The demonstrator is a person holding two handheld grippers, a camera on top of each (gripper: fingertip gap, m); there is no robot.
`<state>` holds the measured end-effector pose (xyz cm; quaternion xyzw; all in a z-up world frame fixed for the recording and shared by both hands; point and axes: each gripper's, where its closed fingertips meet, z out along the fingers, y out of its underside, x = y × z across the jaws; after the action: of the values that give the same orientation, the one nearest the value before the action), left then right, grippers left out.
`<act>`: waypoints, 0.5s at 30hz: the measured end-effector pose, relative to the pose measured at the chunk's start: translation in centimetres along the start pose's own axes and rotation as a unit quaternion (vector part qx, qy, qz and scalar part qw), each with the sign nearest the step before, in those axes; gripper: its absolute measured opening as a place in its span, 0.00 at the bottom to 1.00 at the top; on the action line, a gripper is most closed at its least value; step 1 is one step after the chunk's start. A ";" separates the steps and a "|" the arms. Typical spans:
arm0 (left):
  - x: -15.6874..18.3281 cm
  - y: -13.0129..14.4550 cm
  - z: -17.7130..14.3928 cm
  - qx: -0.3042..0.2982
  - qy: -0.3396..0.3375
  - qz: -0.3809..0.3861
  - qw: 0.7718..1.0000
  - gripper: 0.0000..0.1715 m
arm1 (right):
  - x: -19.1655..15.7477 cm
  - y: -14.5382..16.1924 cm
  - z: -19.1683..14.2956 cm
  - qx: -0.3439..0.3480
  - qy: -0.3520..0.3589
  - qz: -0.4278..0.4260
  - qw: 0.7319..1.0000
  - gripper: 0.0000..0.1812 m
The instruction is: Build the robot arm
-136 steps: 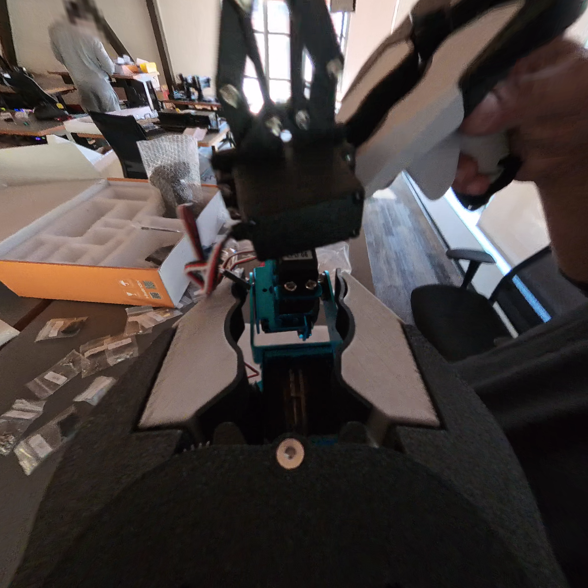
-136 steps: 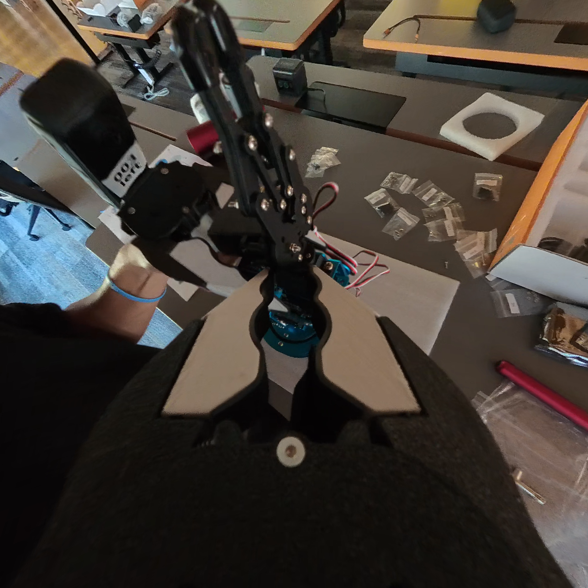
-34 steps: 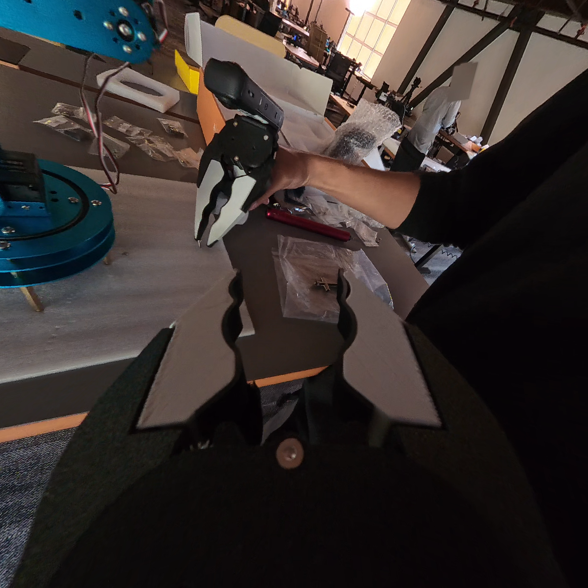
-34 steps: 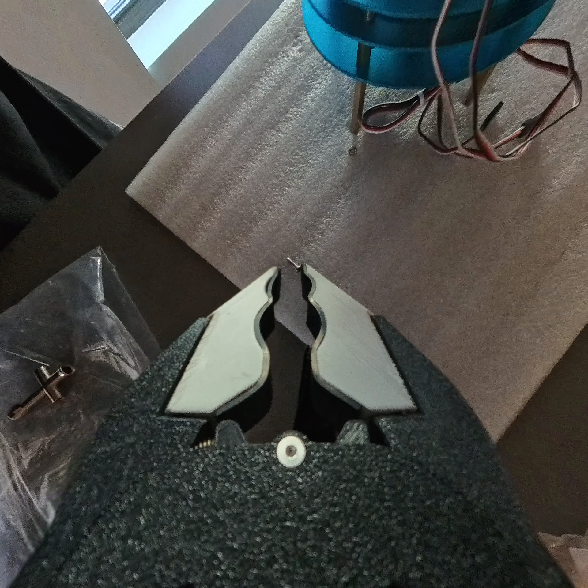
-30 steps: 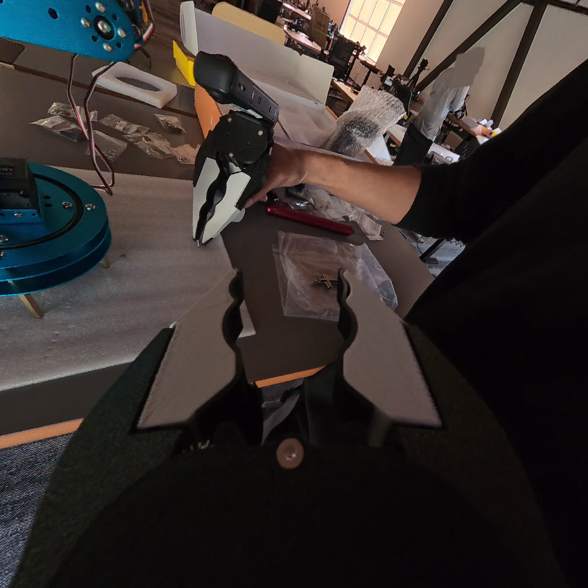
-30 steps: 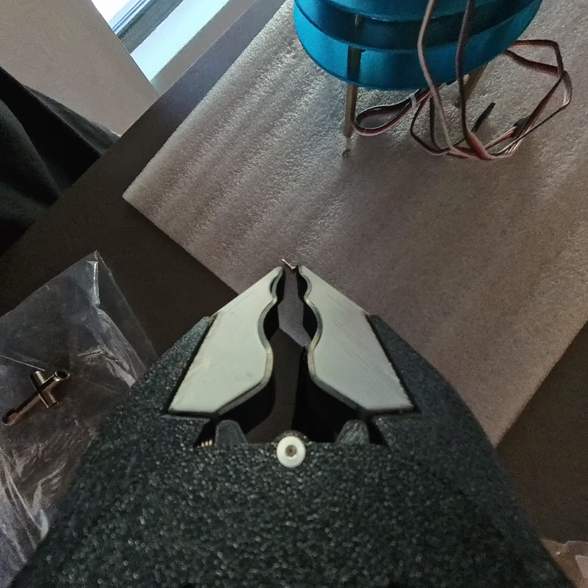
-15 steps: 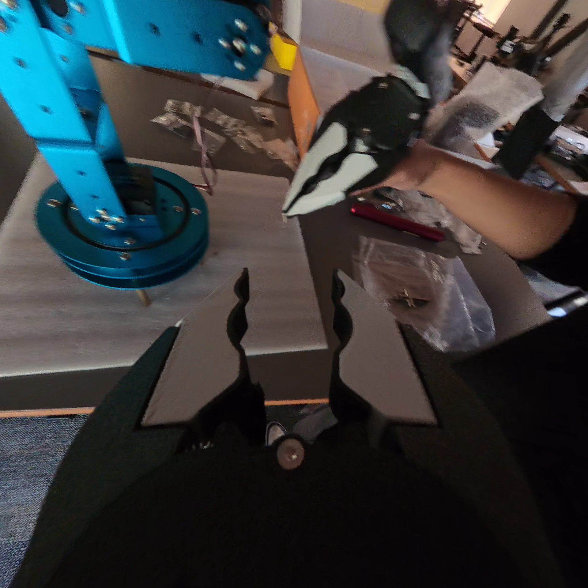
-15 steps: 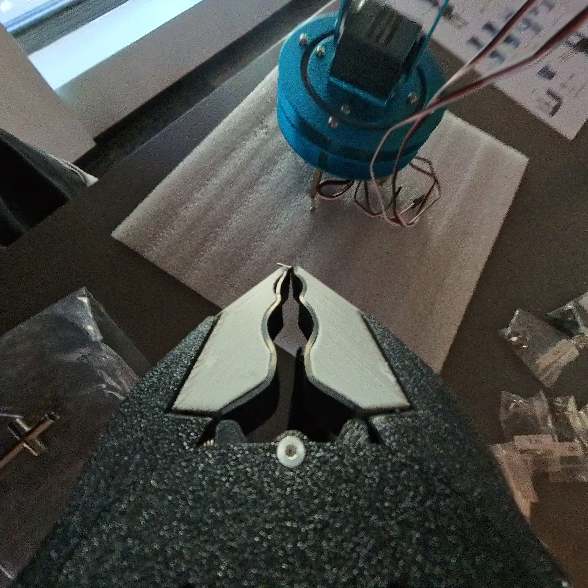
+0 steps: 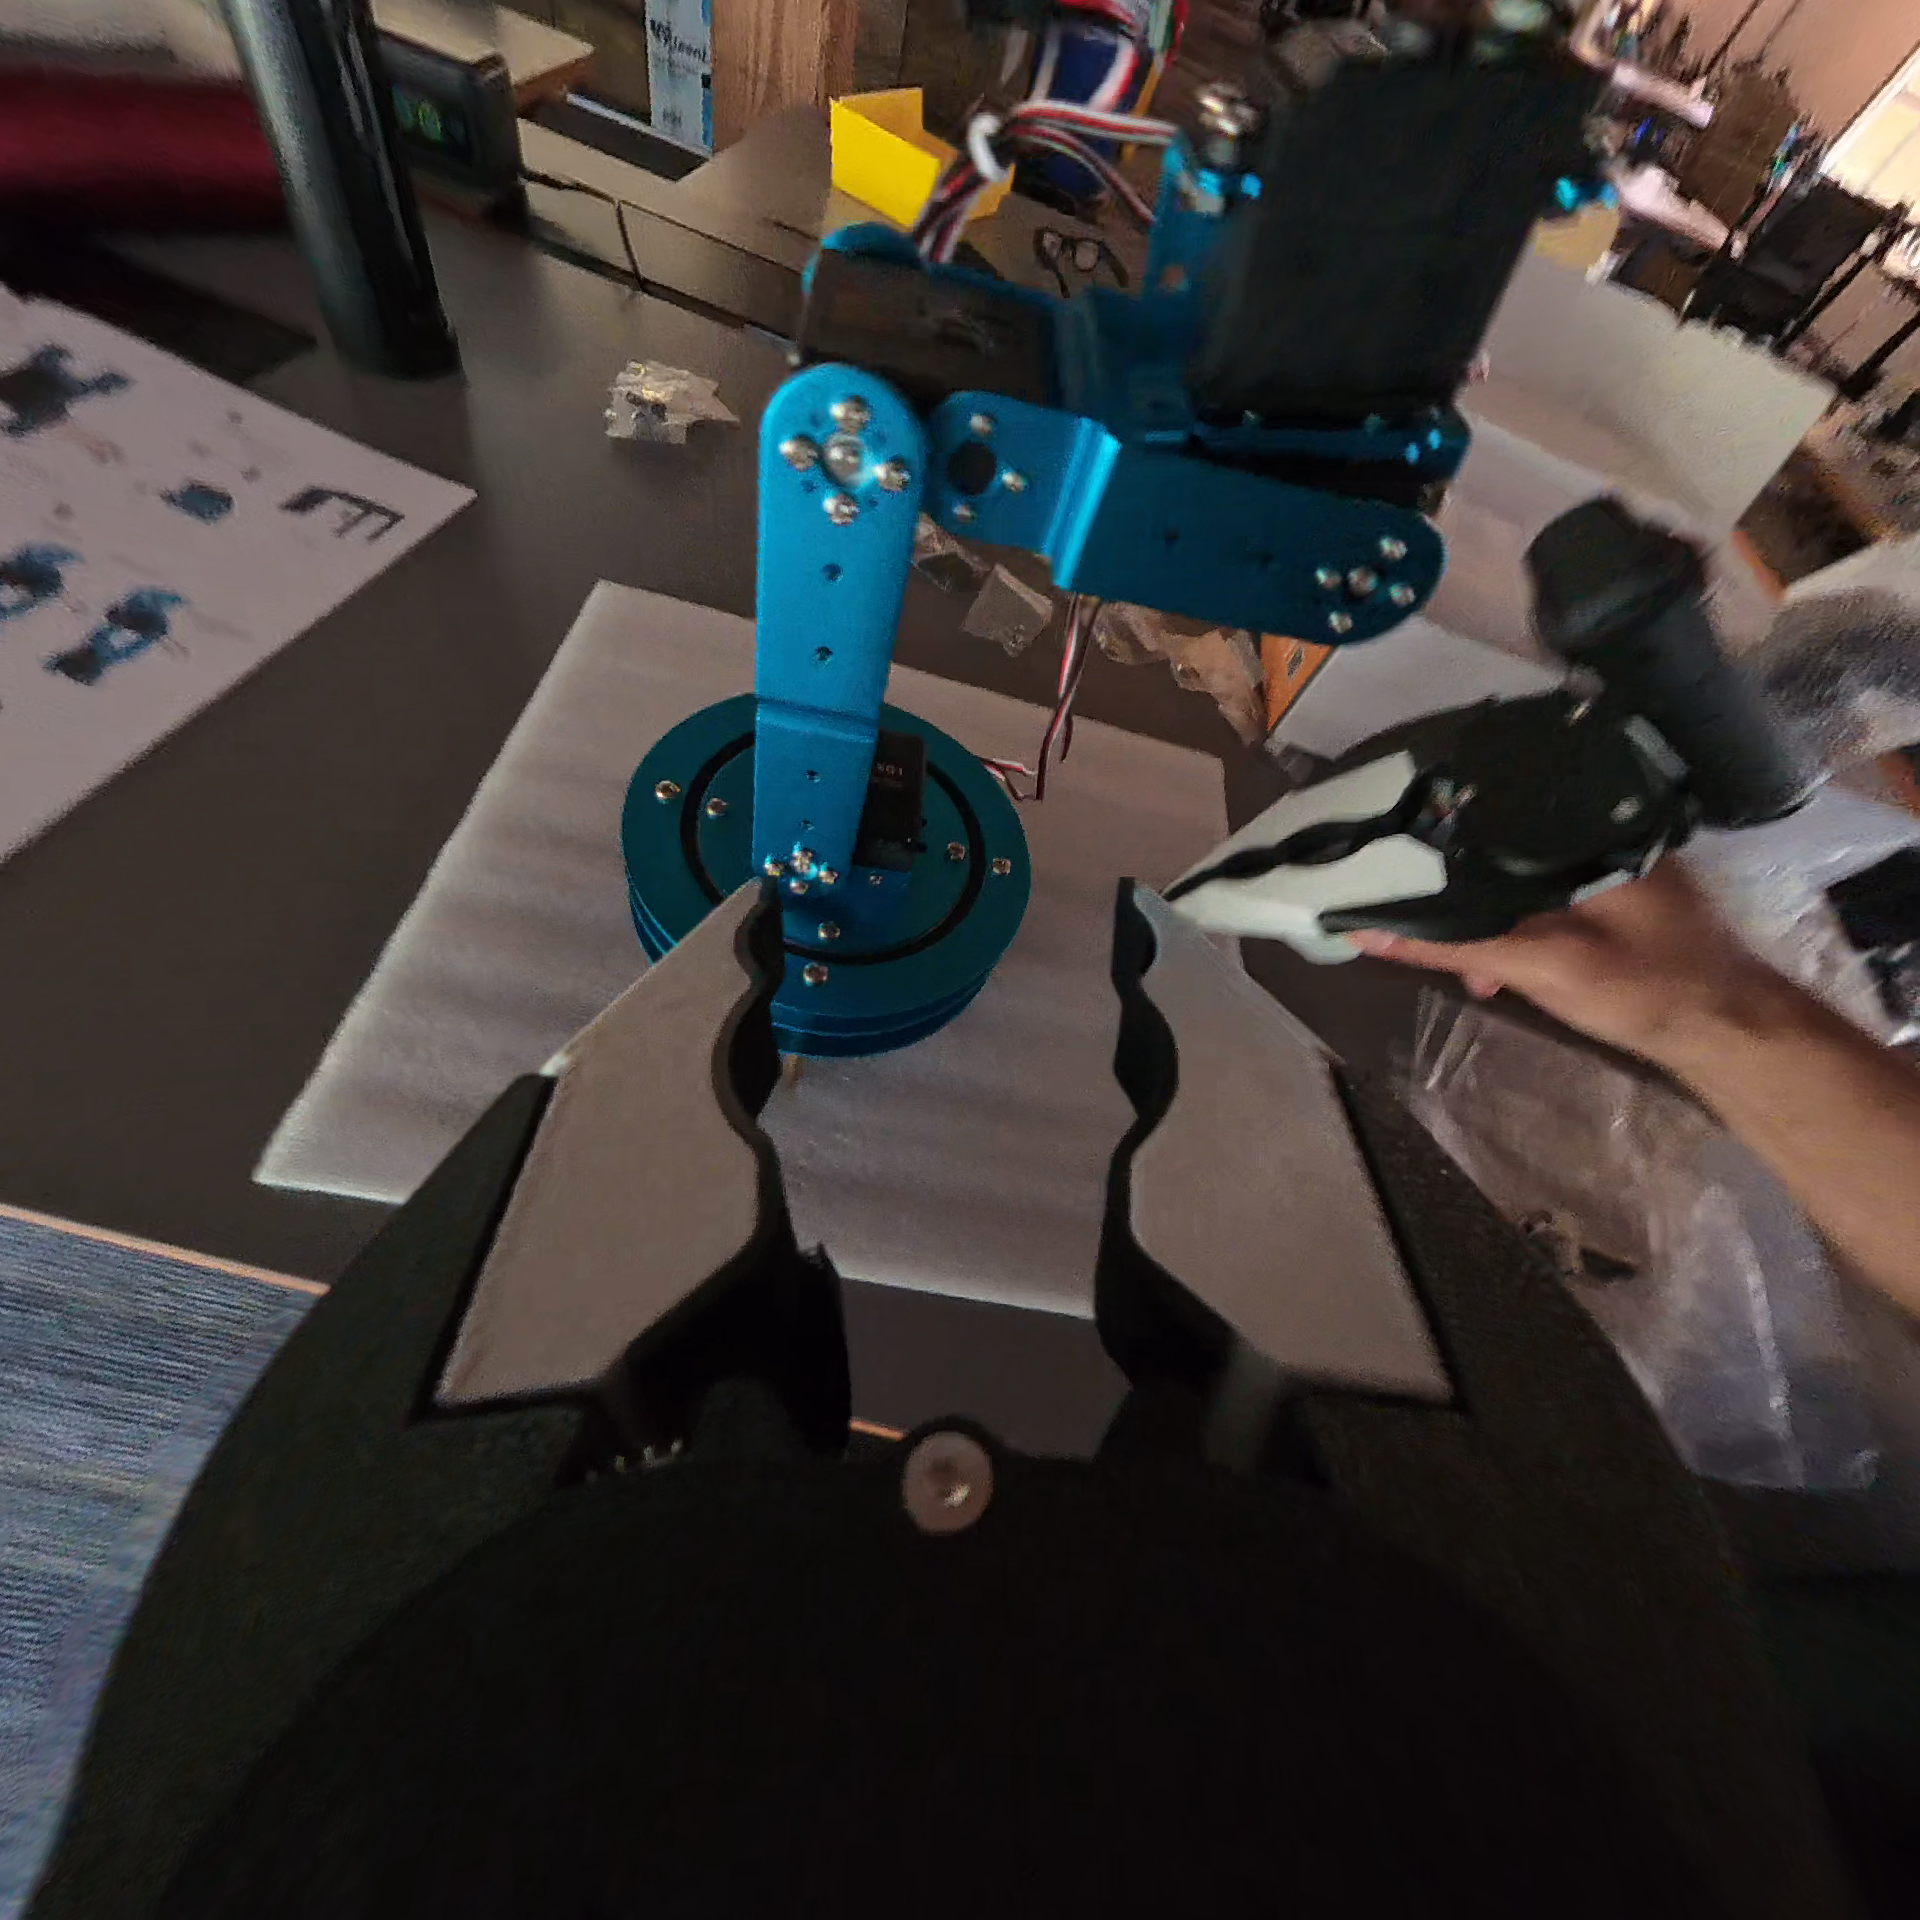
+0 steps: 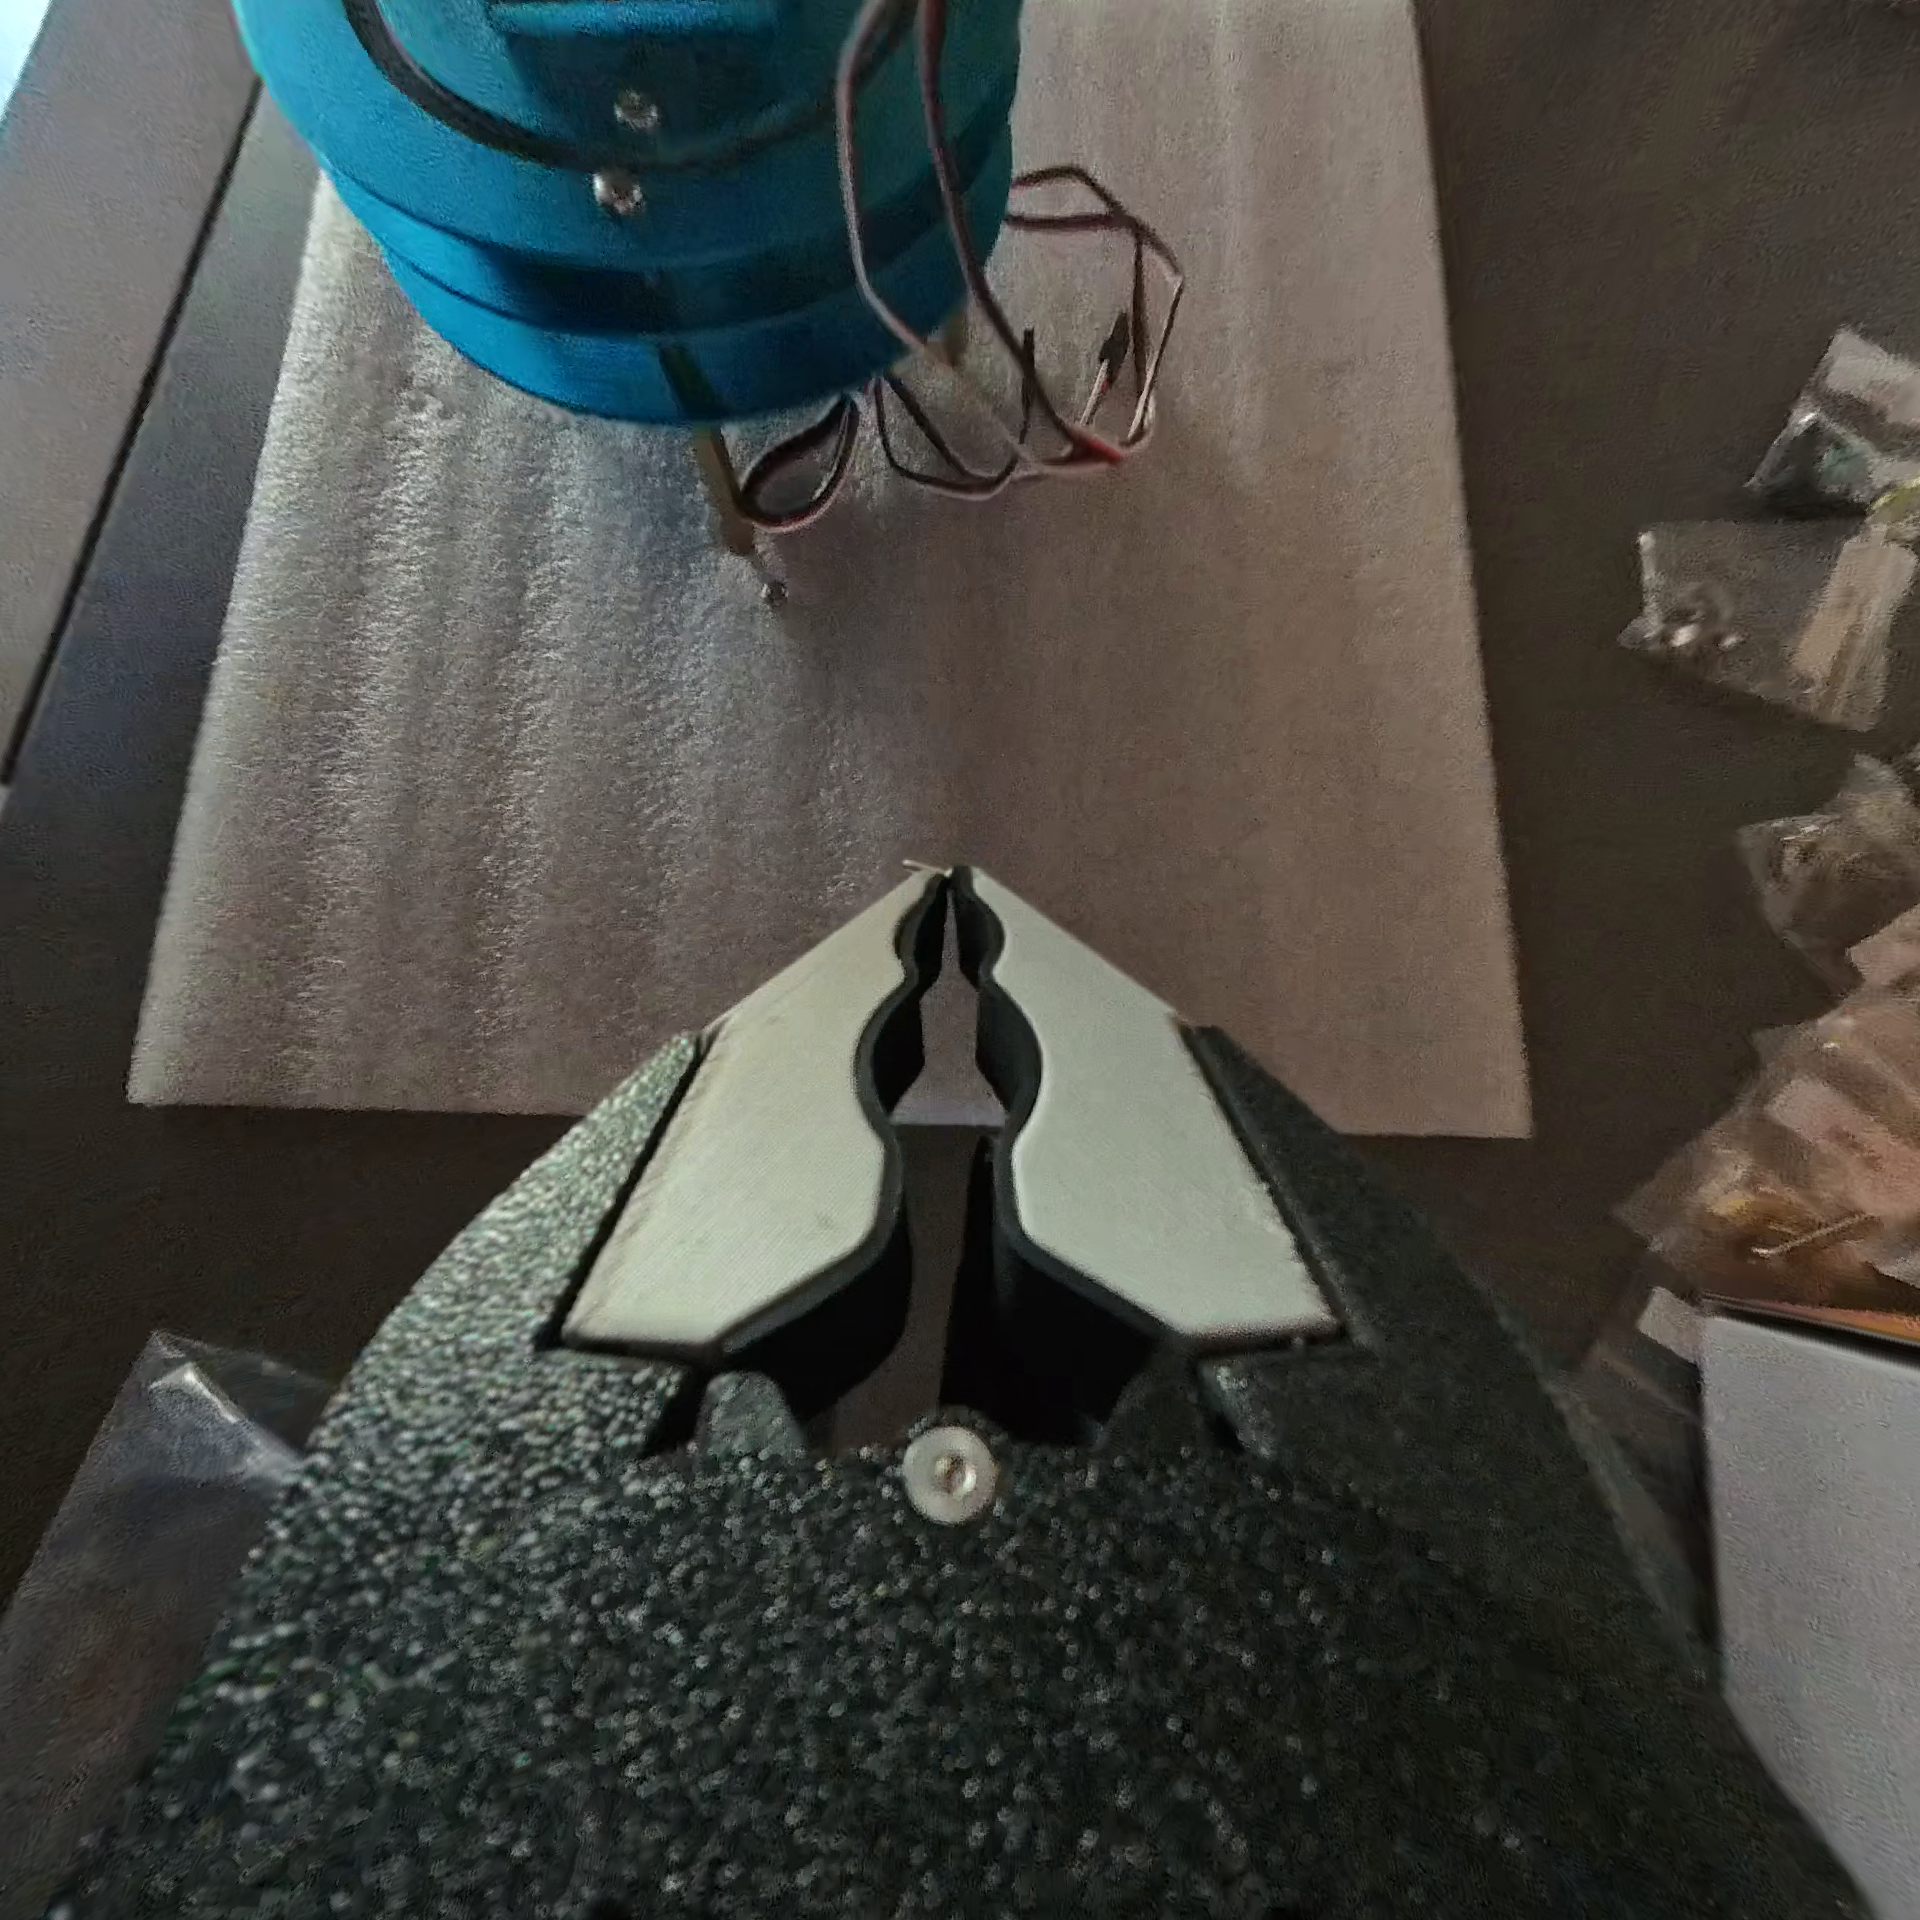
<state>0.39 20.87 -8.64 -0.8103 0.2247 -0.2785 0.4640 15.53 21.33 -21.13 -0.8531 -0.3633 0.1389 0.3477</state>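
A blue metal robot arm (image 9: 831, 582) stands on its round blue base (image 9: 935, 997) on a white foam sheet (image 9: 499, 935). My left gripper (image 9: 943, 899) is open and empty, just in front of the base. My right gripper (image 10: 945, 878) is shut on a tiny screw (image 10: 920, 865) that pokes out at its tips, above the foam sheet (image 10: 520, 779) and short of the base (image 10: 582, 239). In the left wrist view it (image 9: 1205, 888) comes in from the right, level with the base. Red and black wires (image 10: 987, 416) trail from the base.
A loose screw (image 10: 771, 592) lies by a brass leg (image 10: 727, 499). Small parts bags (image 10: 1766, 613) and a white box (image 10: 1818, 1558) sit to the right. A printed sheet (image 9: 156, 540) and a black cylinder (image 9: 343, 208) are at left. A clear plastic bag (image 9: 1662, 1247) lies right. The table edge (image 9: 156, 1247) is near.
Both grippers let go of the arm. My right gripper shut on the tiny screw on the foam, lifted it and moved toward the base. My left gripper swung to face the arm, still open.
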 end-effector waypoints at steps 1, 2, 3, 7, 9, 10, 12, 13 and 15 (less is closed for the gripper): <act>-0.1 -0.3 0.2 0.004 0.005 -0.021 1.000 0.39 | -0.2 0.8 0.6 -0.018 -0.010 0.015 1.000 0.01; 0.1 -0.9 0.2 0.013 0.011 -0.035 0.999 0.41 | -0.2 1.3 1.0 -0.031 -0.014 0.027 0.999 0.02; 0.5 -1.7 0.2 0.024 0.018 -0.041 0.999 0.43 | 0.0 0.8 0.7 -0.015 -0.016 0.036 0.999 0.06; 2.8 -5.2 -1.3 0.084 0.069 -0.075 0.991 0.49 | 0.6 -4.1 -3.8 0.111 -0.086 0.067 0.988 0.25; 3.0 -5.8 -1.7 0.094 0.099 -0.098 0.986 0.54 | 0.8 -7.3 -6.3 0.190 -0.123 0.068 0.972 0.36; 2.5 -5.8 -1.6 0.093 0.101 -0.102 0.985 0.54 | 0.7 -8.4 -6.8 0.214 -0.133 0.062 0.966 0.39; 0.7 -5.5 -0.9 0.087 0.094 -0.087 0.988 0.52 | -0.4 -9.5 -6.0 0.216 -0.153 0.022 0.964 0.44; -0.1 -5.0 -0.4 0.075 0.096 -0.062 0.991 0.44 | -0.8 -9.6 -5.3 0.215 -0.155 -0.007 0.964 0.42; -1.9 -3.6 0.9 0.038 0.084 -0.007 0.996 0.39 | -0.9 -10.4 -4.2 0.245 -0.159 -0.026 0.956 0.37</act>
<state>-0.06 24.32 -6.34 -0.7673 0.2462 -0.3576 0.4719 11.53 23.81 -10.90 -0.6986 -0.3911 0.3486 0.4873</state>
